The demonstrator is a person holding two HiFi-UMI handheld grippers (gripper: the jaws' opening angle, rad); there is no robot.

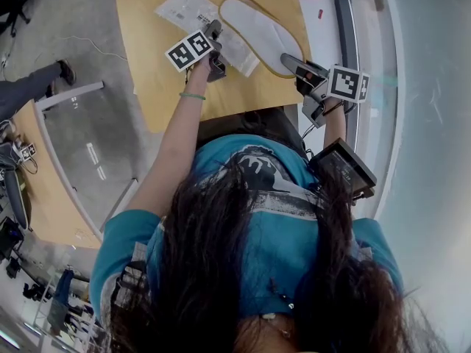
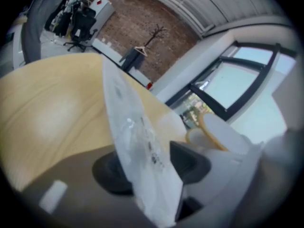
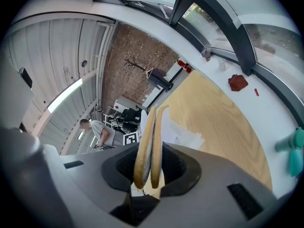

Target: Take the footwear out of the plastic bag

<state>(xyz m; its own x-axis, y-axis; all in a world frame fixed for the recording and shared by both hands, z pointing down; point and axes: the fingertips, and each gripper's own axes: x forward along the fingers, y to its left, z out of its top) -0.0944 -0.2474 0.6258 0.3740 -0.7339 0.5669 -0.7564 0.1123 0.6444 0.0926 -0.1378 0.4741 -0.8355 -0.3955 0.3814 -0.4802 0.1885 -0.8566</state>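
I'm pinching the slippers (image 1: 259, 29) in my right gripper (image 3: 151, 167), their length running away from it. My left gripper (image 2: 149, 165) is gaping around the bag (image 2: 128, 127) alongside.

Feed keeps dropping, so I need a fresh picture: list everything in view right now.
pale wooden table: one, tan, under everything
clear crinkled plastic bag: one, transparent, table's far left, one edge between the left tongs
flat white slippers with tan edging: two, pressed together, beside the bag
red scrap: one, red, far table corner
teal object: one, cut off at the right gripper view's edge
left tongs: one, grey, open around the bag
right tongs: one, grey, shut on the slippers' end
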